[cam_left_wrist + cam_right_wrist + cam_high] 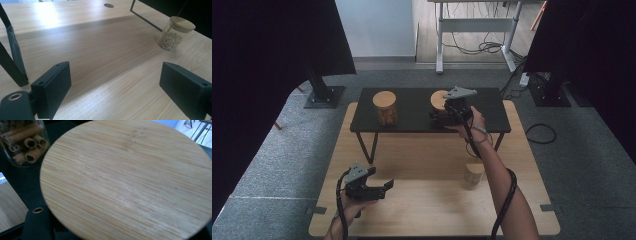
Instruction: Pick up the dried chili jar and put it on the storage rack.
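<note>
Jar (440,101) stood on the far right of a low black shelf (412,107), which sat across the far part of the counter (427,210). Judged by its look, it was rigid glass, breakable and slick on the wall, moderately heavy if full, so the body below the lid seemed the place to grip, squarely and low enough not to lift the lid off. Its round bamboo lid (127,180) had fine straight grain and lay flat on top; the contents could not be made out. The right claw (439,116) was clamped on the jar from the near side. A second jar (385,109), holding rolled brown sticks, stood on the shelf's left. A small jar (473,174) of grains sat on the counter nearer right. The left claw (384,189) hovered wide and empty at the near left.
</note>
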The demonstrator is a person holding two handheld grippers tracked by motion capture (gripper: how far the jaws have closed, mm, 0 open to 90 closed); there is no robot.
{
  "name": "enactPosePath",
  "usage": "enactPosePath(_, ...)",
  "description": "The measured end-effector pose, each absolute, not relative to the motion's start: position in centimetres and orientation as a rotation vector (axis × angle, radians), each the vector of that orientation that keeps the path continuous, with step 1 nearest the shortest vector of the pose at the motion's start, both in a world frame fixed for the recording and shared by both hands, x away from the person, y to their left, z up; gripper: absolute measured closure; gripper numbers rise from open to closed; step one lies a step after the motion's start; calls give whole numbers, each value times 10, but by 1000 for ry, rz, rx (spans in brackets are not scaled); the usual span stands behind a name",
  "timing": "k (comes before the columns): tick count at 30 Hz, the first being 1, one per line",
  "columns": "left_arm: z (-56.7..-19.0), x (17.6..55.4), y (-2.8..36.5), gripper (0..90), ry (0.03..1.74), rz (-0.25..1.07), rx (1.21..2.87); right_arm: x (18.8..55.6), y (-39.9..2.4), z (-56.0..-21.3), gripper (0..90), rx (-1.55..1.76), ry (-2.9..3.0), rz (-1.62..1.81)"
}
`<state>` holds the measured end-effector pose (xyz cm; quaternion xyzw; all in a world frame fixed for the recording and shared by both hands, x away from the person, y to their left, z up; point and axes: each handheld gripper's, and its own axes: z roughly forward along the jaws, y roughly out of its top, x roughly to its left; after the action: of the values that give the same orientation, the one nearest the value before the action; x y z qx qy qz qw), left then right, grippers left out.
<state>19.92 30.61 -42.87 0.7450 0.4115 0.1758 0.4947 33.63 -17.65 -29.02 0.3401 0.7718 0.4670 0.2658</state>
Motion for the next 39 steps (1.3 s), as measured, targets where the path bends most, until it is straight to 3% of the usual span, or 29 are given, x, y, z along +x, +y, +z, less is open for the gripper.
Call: enactPosePath(39, -429, 198, 306, 96, 1004, 428, 1800, 341, -175, -292, 246, 994, 2075, 1272)
